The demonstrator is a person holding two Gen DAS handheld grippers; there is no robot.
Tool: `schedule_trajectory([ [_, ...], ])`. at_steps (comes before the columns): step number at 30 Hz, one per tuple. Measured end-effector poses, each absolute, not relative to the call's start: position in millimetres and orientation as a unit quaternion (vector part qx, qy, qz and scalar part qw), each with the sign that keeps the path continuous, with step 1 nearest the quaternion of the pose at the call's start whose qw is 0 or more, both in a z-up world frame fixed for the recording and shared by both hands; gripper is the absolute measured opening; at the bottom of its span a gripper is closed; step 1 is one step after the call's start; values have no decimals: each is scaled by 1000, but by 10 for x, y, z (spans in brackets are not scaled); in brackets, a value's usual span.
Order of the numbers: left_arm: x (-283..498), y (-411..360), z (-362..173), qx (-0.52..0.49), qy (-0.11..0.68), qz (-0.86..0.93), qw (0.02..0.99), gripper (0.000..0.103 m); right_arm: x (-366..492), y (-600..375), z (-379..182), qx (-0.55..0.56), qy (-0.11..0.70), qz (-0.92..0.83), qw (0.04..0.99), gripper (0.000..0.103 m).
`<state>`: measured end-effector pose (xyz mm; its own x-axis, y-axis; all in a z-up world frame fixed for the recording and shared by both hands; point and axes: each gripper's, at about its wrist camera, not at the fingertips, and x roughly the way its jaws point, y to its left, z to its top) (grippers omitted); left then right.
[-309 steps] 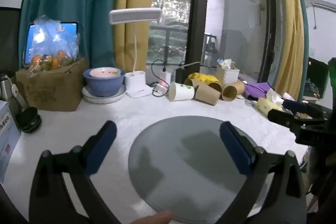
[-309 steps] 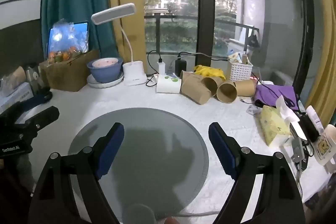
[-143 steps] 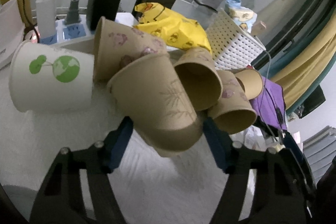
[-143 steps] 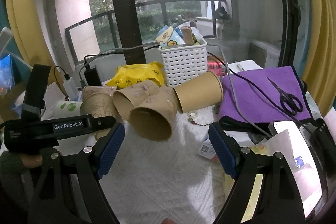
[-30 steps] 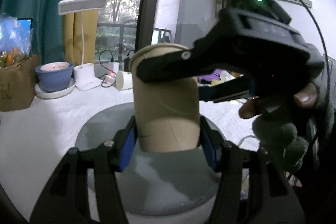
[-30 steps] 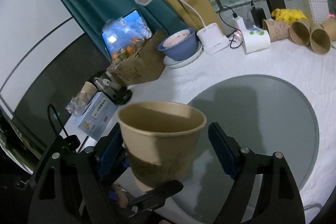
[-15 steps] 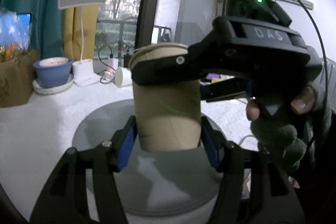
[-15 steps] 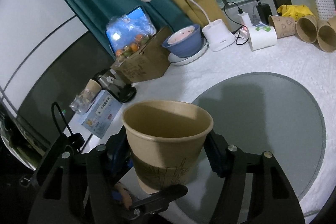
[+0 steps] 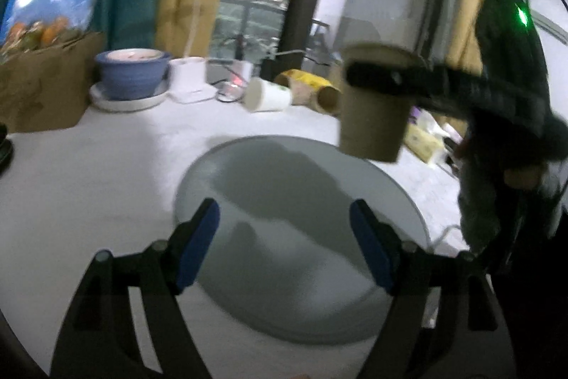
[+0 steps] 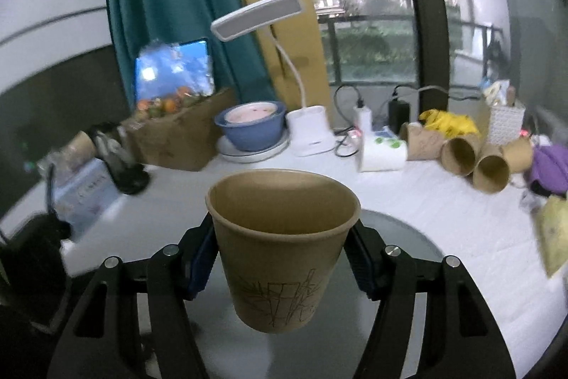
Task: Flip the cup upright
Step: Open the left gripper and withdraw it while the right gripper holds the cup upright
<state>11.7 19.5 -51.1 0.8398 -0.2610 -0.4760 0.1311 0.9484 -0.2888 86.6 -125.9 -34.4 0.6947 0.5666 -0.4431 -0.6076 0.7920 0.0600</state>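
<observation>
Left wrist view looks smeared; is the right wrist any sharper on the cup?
Left wrist view: motion blur throughout, the brown paper cup and right gripper smeared, light dim. Right wrist view: the cup is crisp, its line drawing readable; only the left edge blurs, and fisheye bends the window frame.

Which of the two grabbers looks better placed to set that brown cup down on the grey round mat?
The right gripper. It is shut on the brown cup, mouth up, above the grey mat. The left gripper is open and holds nothing, so it would probably have to take the cup over first.
</observation>
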Motion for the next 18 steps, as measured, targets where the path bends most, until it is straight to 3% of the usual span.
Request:
schedule_trajectory([
  [18, 455, 403, -496, -180, 273, -66, 943, 77, 1212, -1303, -739, -98, 214, 210, 949, 68],
])
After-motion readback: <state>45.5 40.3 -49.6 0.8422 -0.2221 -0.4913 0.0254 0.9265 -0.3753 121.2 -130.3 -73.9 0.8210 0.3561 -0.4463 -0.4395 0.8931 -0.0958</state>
